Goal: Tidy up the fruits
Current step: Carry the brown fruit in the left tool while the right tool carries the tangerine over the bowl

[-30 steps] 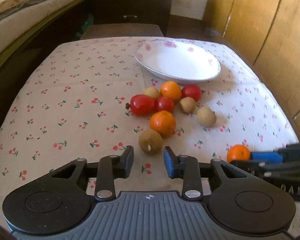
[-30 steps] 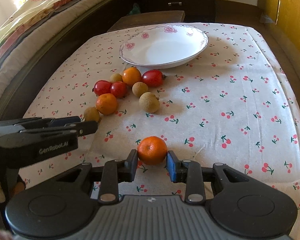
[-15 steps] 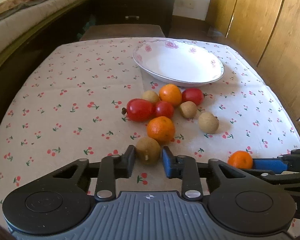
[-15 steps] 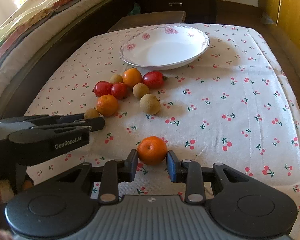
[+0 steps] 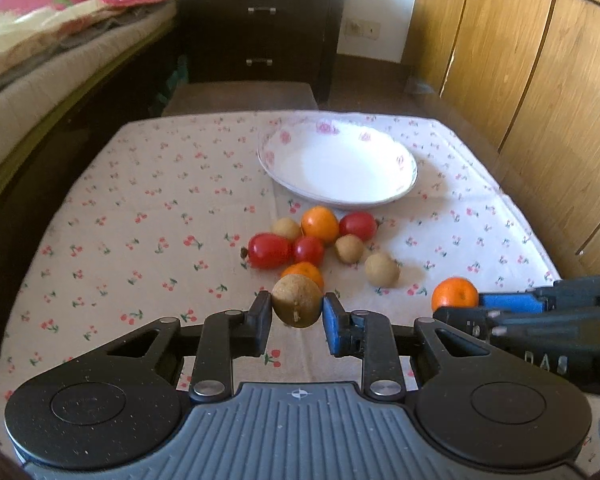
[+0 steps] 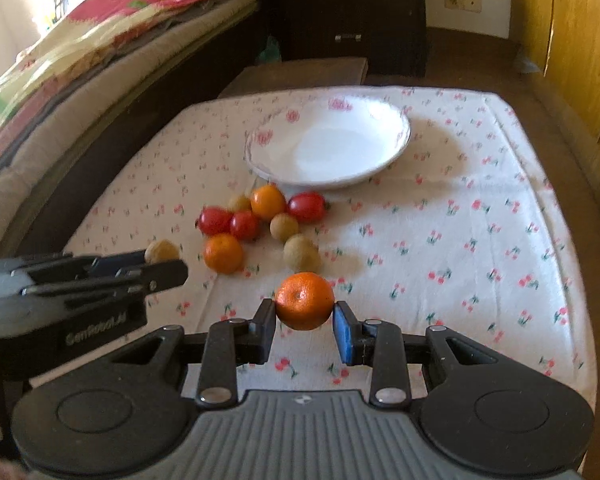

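Note:
My left gripper (image 5: 296, 316) is shut on a brown round fruit (image 5: 297, 300), lifted a little above the cloth. My right gripper (image 6: 305, 316) is shut on an orange (image 6: 305, 301), also raised off the table; the same orange (image 5: 455, 294) shows at the right of the left wrist view. A cluster of fruit lies in the middle: red tomatoes (image 5: 269, 250), oranges (image 5: 320, 224) and brown fruits (image 5: 382, 269). Behind them stands an empty white plate (image 5: 404, 188) with a pink flower rim. The left gripper (image 6: 156, 270) shows at the left of the right wrist view.
The table wears a cherry-print cloth (image 5: 148, 200). A bed (image 5: 40, 60) runs along the left, a dark drawer cabinet (image 5: 260, 28) stands behind, and wooden wardrobe doors (image 5: 540, 80) line the right. A low brown stool (image 5: 240, 98) sits past the table's far edge.
The left gripper moved forward, shut on the brown fruit and lifted it. The right gripper rose with the orange it held throughout.

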Demonstrator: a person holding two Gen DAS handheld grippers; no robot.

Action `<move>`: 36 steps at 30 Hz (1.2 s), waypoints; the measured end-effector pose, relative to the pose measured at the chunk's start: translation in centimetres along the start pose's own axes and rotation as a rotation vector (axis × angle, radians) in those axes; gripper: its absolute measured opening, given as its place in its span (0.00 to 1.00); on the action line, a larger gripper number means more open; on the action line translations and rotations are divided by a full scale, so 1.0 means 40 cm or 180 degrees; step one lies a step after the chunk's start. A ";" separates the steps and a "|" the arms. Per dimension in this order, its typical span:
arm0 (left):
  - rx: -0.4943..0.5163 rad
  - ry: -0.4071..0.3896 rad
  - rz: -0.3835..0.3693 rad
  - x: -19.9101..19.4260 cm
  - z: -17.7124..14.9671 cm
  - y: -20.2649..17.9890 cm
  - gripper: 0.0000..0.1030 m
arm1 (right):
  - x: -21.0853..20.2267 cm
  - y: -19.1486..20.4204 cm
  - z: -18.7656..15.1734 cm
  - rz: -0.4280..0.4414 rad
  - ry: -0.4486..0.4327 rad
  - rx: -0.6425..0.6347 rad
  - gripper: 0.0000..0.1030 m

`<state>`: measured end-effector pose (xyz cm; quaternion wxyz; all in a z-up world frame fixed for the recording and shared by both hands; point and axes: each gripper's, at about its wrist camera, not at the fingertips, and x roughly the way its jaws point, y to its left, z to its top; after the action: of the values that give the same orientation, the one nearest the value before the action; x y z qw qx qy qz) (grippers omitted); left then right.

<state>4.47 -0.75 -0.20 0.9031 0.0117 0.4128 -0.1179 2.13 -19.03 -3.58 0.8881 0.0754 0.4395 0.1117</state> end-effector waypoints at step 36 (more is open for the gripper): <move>-0.0331 0.0149 -0.0169 0.257 0.251 0.012 0.33 | 0.220 -0.079 0.295 -0.0096 0.0021 0.0119 0.32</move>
<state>18.52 -3.54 -1.31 0.8891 -0.0434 0.4396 -0.1199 17.12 -20.15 -3.93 0.8866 0.0849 0.4455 0.0903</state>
